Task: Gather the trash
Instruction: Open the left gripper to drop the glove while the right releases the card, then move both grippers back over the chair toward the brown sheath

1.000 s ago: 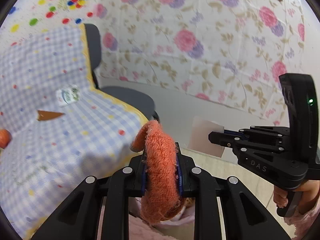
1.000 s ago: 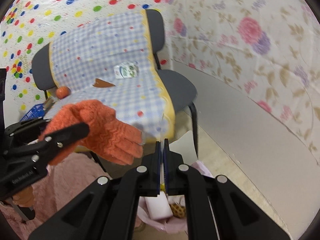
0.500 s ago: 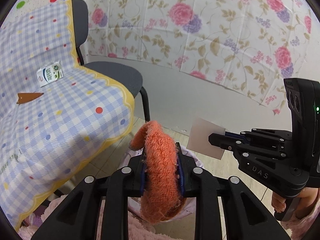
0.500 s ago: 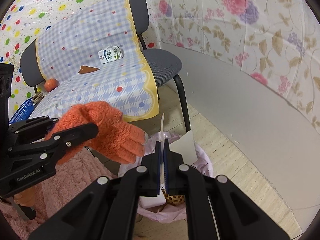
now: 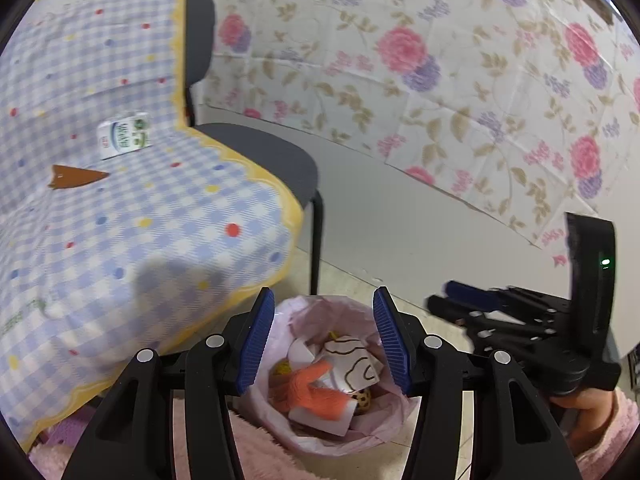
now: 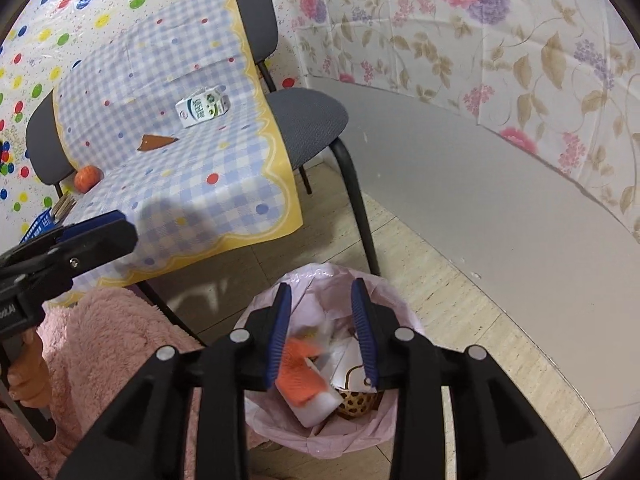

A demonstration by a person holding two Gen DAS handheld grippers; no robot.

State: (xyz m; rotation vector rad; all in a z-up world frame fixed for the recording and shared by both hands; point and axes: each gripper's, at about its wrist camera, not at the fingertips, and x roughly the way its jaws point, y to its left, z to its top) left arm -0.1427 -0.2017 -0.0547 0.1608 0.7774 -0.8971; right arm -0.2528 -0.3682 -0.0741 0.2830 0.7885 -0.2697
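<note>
Grey chair w/ checked cloth, floral wall sheet, pink fluffy sleeve.

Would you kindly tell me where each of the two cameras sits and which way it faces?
Left wrist: on the left gripper, looking down into the pink-lined bin; its opening fingers, the right gripper and a hand show.
Right wrist: on the right gripper, above the same bin; its opening fingers, the left gripper and a pink sleeve show.
Shared: bin, orange glove, milk carton, checked cloth.
</note>
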